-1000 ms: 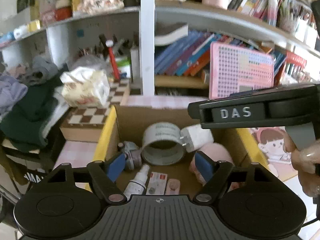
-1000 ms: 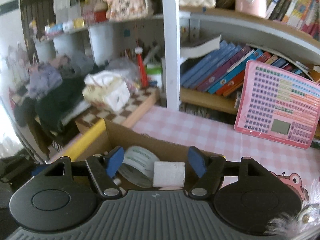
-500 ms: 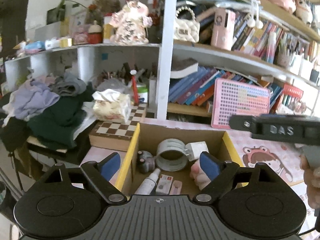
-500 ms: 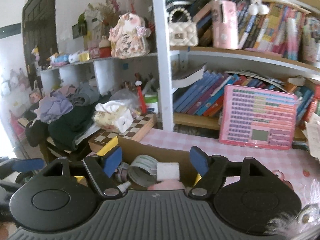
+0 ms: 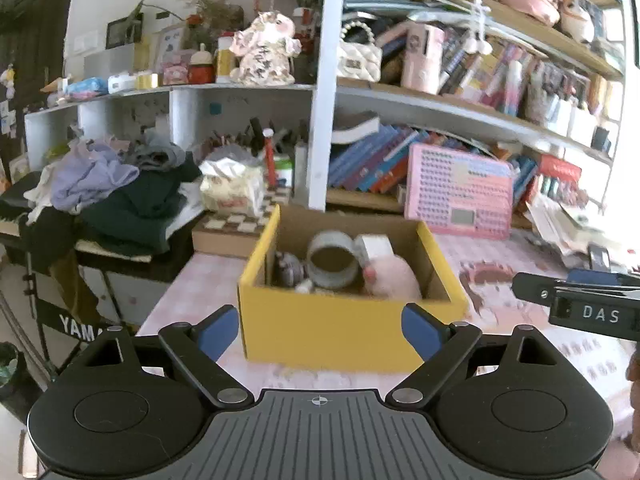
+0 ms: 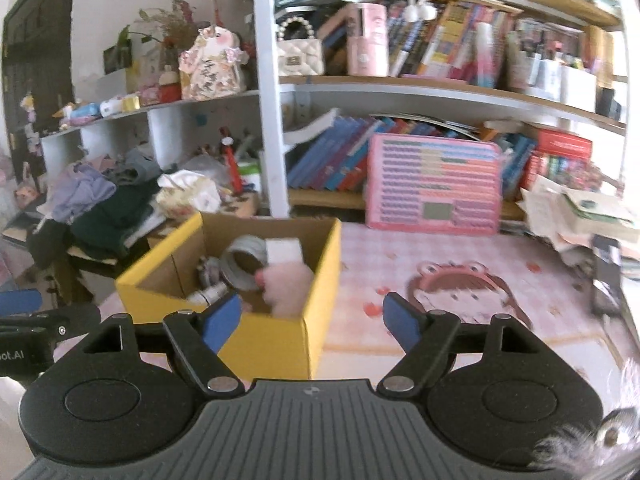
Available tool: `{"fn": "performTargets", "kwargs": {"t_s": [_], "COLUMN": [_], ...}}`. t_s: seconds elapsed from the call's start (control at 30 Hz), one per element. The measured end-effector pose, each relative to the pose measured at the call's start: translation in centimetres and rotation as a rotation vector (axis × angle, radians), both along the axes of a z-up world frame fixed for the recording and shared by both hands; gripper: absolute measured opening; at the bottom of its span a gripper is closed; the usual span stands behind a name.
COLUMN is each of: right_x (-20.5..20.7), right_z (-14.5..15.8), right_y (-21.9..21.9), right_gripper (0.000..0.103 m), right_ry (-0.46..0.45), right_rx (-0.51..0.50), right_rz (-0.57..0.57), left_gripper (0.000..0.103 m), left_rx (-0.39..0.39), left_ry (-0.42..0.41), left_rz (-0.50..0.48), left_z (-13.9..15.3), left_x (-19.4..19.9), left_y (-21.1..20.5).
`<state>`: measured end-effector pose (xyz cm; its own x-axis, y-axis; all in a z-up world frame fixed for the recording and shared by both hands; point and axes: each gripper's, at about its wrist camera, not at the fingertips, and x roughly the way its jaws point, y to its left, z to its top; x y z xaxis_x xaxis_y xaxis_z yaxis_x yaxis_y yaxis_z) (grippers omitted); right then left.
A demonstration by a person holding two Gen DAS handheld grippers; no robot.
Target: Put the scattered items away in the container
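A yellow cardboard box (image 5: pixel 360 336) stands on the pink table. It holds a grey tape roll (image 5: pixel 332 264), a white block (image 5: pixel 374 246), a pink fluffy item (image 5: pixel 394 280) and a small grey object (image 5: pixel 288 268). My left gripper (image 5: pixel 320 330) hovers in front of the box's near wall, open wide with nothing between its fingers. In the right wrist view the box (image 6: pixel 280 344) sits at lower left, with the tape roll (image 6: pixel 244 260), pink fluff (image 6: pixel 288 284) and a small spray bottle (image 6: pixel 210 294) inside. My right gripper (image 6: pixel 312 320) is by the box's right corner, its jaws opening and empty.
A pink button board (image 5: pixel 460 196) leans against the bookshelf behind the box. Left of the box are a chessboard case (image 5: pixel 236 228), a tissue pack (image 5: pixel 232 188) and a pile of clothes (image 5: pixel 120 192). Loose papers (image 6: pixel 580 216) crowd the table's right end beside a cartoon mat (image 6: pixel 460 288).
Both grippers have drawn back from over the box, which now sits farther off with its yellow front wall in view. Both pairs of jaws have spread wider.
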<state>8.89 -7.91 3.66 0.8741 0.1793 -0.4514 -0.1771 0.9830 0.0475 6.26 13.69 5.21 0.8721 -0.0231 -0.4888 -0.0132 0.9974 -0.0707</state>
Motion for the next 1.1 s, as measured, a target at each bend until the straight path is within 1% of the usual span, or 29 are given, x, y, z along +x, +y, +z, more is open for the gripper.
{"fn": "performTargets", "kwargs": {"t_s": [0.07, 0.13, 0.2, 0.37, 0.43, 0.53, 0.57, 0.73, 0.83, 0.9, 1.0, 1.1], "right_x": [-1.9, -3.7, -5.1, -7.7, -8.3, -8.9, -9.0, -9.3, -9.5, -9.6, -9.7, -9.7], "right_z": [-0.6, -1.2, -1.7, -3.1, -3.3, -3.9, -4.2, -4.9, -5.5, -5.7, -5.7, -5.9], "right_y": [-0.4, -0.7, -0.9, -1.4, -1.6, -2.0, -2.1, -2.9, -3.4, -3.6, -3.7, -3.7], "right_gripper": [0.078, 0.08, 0.081, 0.084, 0.087, 0.089, 0.092, 0.099, 0.1, 0.1, 0.101, 0.102], "right_ry": [-0.008, -0.022, -0.026, 0.01, 0.021, 0.04, 0.054, 0.109, 0.152, 0.163, 0.171, 0.187], "right_rx": [-0.015, -0.051, -0.083, -0.134, -0.135, -0.142, -0.143, -0.137, -0.124, -0.118, -0.117, -0.124], "right_rz": [-0.022, -0.04, -0.056, -0.072, -0.073, -0.079, -0.08, -0.108, -0.117, -0.117, -0.117, -0.111], "left_gripper": [0.091, 0.092, 0.096, 0.097, 0.098, 0.101, 0.102, 0.103, 0.103, 0.103, 0.103, 0.103], "left_rx": [0.013, 0.029, 0.042, 0.099, 0.108, 0.106, 0.107, 0.114, 0.094, 0.085, 0.088, 0.092], "left_ry": [0.01, 0.019, 0.032, 0.065, 0.071, 0.086, 0.092, 0.161, 0.195, 0.216, 0.238, 0.243], "left_rz": [-0.015, -0.017, -0.018, -0.042, -0.04, -0.052, -0.06, -0.106, -0.113, -0.12, -0.127, -0.124], "left_z": [-0.4, -0.9, -1.3, -2.2, -2.5, -3.0, -3.2, -4.1, -4.6, -4.9, -5.1, -5.1], "left_x": [-1.1, -2.1, -3.0, -4.1, -4.4, -4.6, -4.7, -4.9, -5.0, -5.1, -5.2, -5.2], "left_y": [-0.5, -1.1, -1.6, -2.6, -3.0, -3.8, -4.0, -5.4, -5.6, -5.8, -6.1, -6.3]}}
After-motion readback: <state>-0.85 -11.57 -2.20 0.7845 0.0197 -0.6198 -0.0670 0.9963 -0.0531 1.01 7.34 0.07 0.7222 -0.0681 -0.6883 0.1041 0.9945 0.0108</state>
